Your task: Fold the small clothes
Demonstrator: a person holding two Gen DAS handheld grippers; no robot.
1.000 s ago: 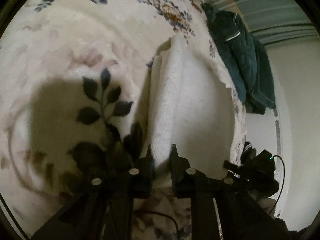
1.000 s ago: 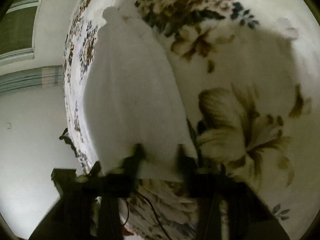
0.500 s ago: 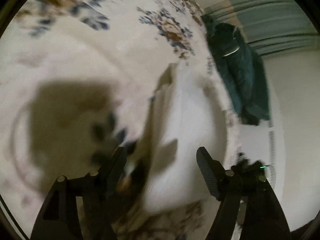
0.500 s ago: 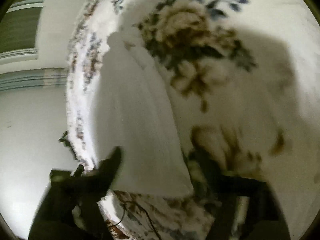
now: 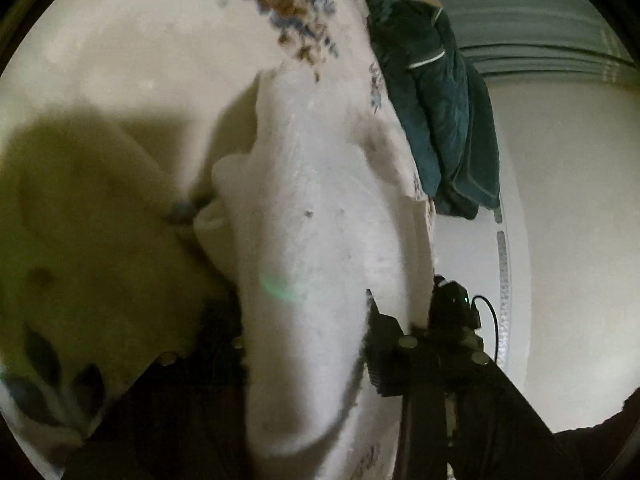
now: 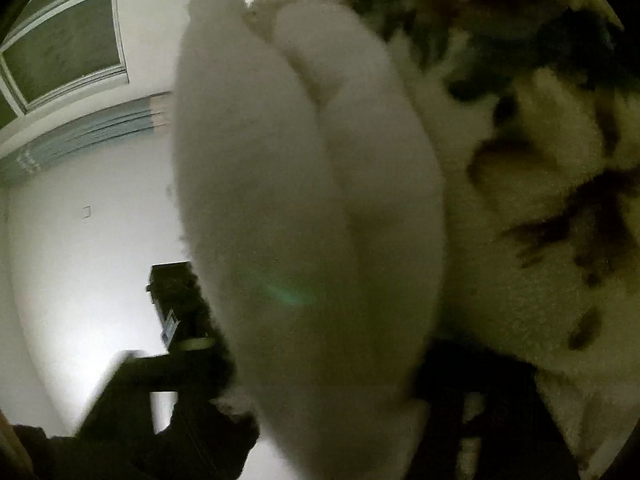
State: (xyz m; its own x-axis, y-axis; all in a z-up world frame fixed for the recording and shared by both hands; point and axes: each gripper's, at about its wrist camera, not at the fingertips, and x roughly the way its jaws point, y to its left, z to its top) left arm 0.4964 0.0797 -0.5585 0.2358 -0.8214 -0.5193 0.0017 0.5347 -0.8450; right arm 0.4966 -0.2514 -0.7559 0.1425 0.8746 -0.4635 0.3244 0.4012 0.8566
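Closing again after a brief release: both sets of jaws have just narrowed onto the white cloth (image 5: pixel 312 240).
Left gripper (image 5: pixel 304 332): pinching a thick fold, near end, 6 o'clock.
Right gripper (image 6: pixel 324 364): pinching likewise; view blurred.
Cloth: now bunched double on the floral blanket (image 5: pixel 120 60), earlier flatter.
Judgement: re-grip for the next fold.

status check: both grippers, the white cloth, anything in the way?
Left gripper and right gripper jaws just closing around white cloth, bunched on floral blanket. Grip unconfirmed, blurred. Dark green garment off to side, clear.
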